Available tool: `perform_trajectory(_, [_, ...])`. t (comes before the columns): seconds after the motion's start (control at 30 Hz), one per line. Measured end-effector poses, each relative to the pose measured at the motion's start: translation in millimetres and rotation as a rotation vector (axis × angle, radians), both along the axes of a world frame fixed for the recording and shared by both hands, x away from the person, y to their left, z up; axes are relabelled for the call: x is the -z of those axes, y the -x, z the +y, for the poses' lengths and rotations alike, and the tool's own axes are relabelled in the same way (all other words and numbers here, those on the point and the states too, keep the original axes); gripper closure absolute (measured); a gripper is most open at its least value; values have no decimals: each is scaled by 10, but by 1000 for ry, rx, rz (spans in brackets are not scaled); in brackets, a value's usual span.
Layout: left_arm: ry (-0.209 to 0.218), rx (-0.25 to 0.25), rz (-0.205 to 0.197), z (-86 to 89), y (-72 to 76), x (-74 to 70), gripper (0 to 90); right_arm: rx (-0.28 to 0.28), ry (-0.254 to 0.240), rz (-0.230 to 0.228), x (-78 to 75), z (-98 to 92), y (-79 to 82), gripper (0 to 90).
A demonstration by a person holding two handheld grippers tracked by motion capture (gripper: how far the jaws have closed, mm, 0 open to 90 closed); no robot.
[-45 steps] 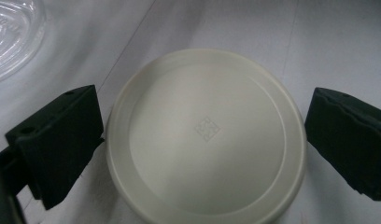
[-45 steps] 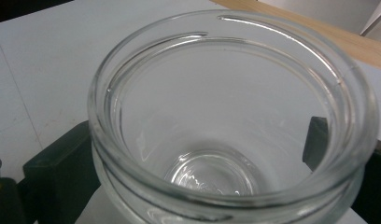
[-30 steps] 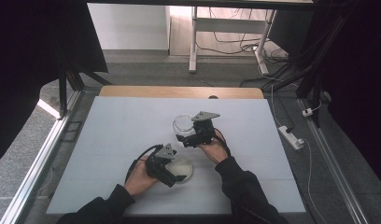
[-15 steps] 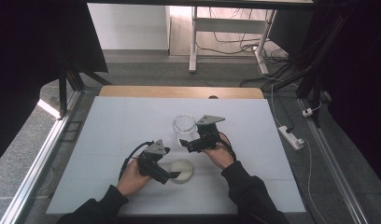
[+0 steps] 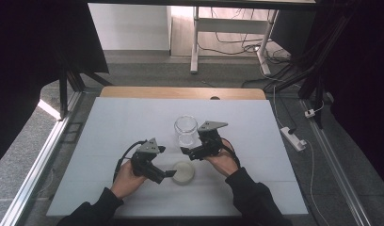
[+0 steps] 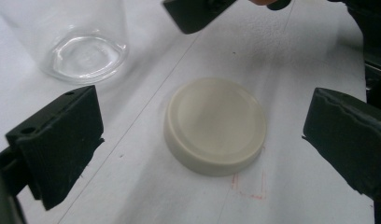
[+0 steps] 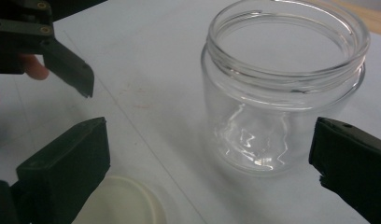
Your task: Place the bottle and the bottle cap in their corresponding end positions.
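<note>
An empty clear glass jar [image 5: 186, 130] stands upright mid-table without its lid. A cream round lid [image 5: 183, 172] lies flat just in front of it. My left gripper [image 5: 168, 173] is open at the lid's left edge; in the left gripper view the lid [image 6: 215, 126] lies between the spread jaws, untouched, with the jar [image 6: 81, 44] behind. My right gripper [image 5: 186, 151] is open between jar and lid. In the right gripper view the jar [image 7: 282, 88] sits ahead between the wide jaws, and the lid [image 7: 121, 201] peeks in below.
The white table top [image 5: 110, 136] has a wooden strip [image 5: 180, 92] along its far edge. A power strip [image 5: 293, 138] lies off the table's right side. A white frame leg [image 5: 195, 37] and cables stand beyond the table.
My left gripper has drawn back to the left off the lid, which stays flat on the table. My right gripper has slid slightly toward the person, away from the jar.
</note>
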State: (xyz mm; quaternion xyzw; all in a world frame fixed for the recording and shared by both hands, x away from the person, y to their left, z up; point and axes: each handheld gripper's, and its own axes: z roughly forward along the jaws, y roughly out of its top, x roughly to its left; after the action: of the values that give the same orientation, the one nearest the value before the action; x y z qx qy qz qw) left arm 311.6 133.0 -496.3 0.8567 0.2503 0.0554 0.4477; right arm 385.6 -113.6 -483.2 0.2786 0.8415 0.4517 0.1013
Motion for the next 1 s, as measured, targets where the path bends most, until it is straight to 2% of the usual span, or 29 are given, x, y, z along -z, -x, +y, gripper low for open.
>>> perform_trajectory(0.2, [13,-16,-4,103,45,-36,0,-17,-18,-15,-69,-34,112,0])
perform_trajectory(0.53, [35,-44,-7,274,126,-79,0,-59,9,-34,-132,-104,314,0])
perform_trajectory(0.77, [58,-59,-9,397,223,-118,0,-36,-15,-41,-173,-233,443,0])
perform_trajectory(1.0, [68,-92,-20,553,349,-146,0,-12,-30,-50,-205,-447,610,0])
